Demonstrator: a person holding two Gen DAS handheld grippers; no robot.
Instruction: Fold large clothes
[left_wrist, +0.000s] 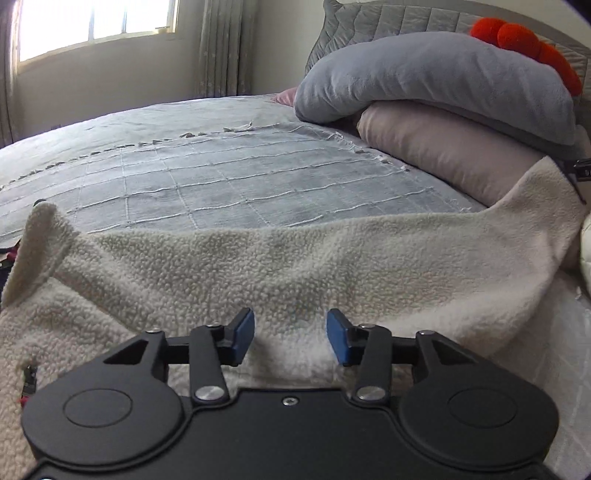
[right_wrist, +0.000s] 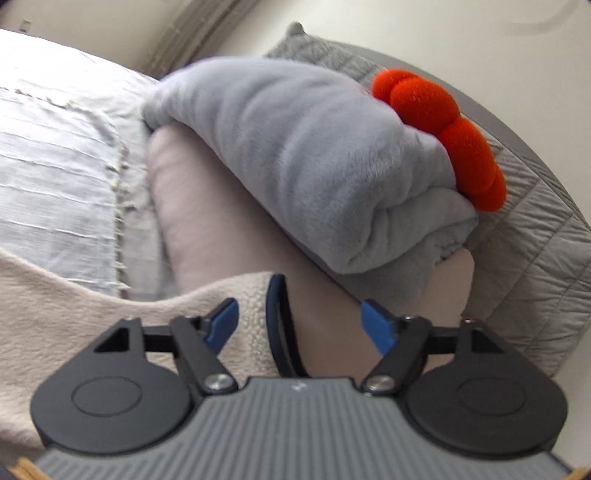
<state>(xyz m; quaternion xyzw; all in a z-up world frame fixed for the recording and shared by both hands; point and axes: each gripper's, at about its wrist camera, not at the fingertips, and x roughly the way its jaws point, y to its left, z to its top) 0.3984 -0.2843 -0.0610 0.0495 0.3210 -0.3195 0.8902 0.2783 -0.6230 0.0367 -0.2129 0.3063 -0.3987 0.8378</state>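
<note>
A cream fleece garment (left_wrist: 258, 266) lies spread across the near part of the bed, one corner curled up at the left and one end reaching up at the right. My left gripper (left_wrist: 290, 334) is open just above the fleece, blue pads apart, holding nothing. In the right wrist view the same fleece (right_wrist: 55, 306) lies at lower left, with its dark blue trimmed edge (right_wrist: 277, 325) between the jaws. My right gripper (right_wrist: 300, 325) is open around that edge, not closed on it.
A grey checked bedspread (left_wrist: 221, 173) covers the bed beyond the garment. A pink pillow (left_wrist: 450, 155) and a folded grey blanket (left_wrist: 436, 77) with a red plush (left_wrist: 532, 48) are stacked at the headboard, right. A window (left_wrist: 96, 22) and curtain are at the back left.
</note>
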